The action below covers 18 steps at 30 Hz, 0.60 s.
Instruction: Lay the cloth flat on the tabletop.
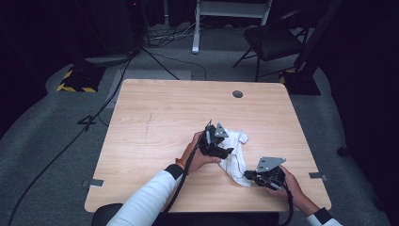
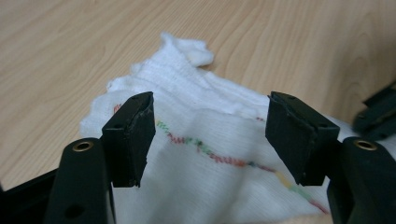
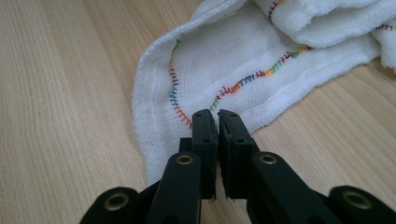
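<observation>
A white cloth (image 1: 236, 162) with a wavy line of coloured stitching lies crumpled on the wooden table (image 1: 160, 117), right of centre near the front. My left gripper (image 1: 229, 151) is at the cloth's left side, held by a hand in a white sleeve. In the left gripper view it (image 2: 210, 135) stands open, with the cloth (image 2: 196, 98) lying below and beyond the two pads and neither pad pressing on it. My right gripper (image 1: 248, 177) is at the cloth's near corner. In the right gripper view it (image 3: 217, 117) is shut, its tips meeting at the stitched hem of the cloth (image 3: 243, 60).
A round cable hole (image 1: 237, 94) sits near the table's far edge. Beyond the table are a black chair (image 1: 273, 40), a white frame leg (image 1: 195, 28) and cables on the grey floor. The table's front edge runs just under both hands.
</observation>
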Each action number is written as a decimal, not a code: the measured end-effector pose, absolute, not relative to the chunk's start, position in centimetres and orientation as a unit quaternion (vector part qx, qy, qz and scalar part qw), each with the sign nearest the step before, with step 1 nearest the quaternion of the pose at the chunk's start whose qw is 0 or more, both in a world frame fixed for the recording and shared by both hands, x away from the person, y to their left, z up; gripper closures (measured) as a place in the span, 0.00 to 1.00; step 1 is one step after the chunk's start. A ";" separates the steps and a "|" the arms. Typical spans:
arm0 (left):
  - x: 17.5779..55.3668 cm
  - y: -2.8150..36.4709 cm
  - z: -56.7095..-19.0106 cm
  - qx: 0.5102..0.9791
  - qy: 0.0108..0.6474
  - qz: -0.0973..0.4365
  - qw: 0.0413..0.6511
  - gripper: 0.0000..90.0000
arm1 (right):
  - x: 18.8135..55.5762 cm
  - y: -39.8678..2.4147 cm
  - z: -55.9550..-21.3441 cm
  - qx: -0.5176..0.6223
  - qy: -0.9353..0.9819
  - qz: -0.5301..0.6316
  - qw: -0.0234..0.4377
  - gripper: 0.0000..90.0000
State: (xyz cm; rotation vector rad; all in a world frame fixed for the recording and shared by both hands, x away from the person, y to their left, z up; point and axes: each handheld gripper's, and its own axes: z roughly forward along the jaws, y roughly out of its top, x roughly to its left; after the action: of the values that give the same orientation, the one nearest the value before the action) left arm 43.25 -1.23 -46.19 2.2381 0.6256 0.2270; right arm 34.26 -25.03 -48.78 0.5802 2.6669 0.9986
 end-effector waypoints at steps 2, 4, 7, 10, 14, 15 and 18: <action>43.8 -1.2 -47.0 0.897 0.241 0.087 0.361 0.50 | 34.3 -25.1 -48.8 0.199 0.911 0.342 0.117 0.95; 43.9 -0.9 -47.4 0.904 0.228 0.082 0.351 0.62 | 34.2 -25.1 -48.8 0.197 0.912 0.340 0.117 0.94; 43.8 0.2 -47.0 0.906 0.212 0.088 0.356 0.83 | 34.3 -25.2 -48.8 0.200 0.911 0.341 0.117 0.94; 43.3 1.0 -46.2 0.906 0.197 0.099 0.362 0.93 | 34.3 -25.2 -48.8 0.202 0.912 0.337 0.120 0.94; 42.0 2.6 -45.0 0.901 0.182 0.113 0.377 0.92 | 34.4 -25.2 -48.8 0.205 0.911 0.336 0.120 0.94; 41.7 2.9 -44.9 0.901 0.180 0.111 0.378 0.93 | 34.4 -25.2 -48.8 0.207 0.911 0.337 0.120 0.94; 40.5 4.1 -44.6 0.905 0.173 0.115 0.370 0.93 | 34.4 -25.2 -48.8 0.208 0.910 0.337 0.119 0.94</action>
State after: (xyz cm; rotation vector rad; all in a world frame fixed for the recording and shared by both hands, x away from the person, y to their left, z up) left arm 40.54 4.11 -44.57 2.3221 0.4436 0.2955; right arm 34.42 -25.22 -48.76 0.6084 2.6618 0.9857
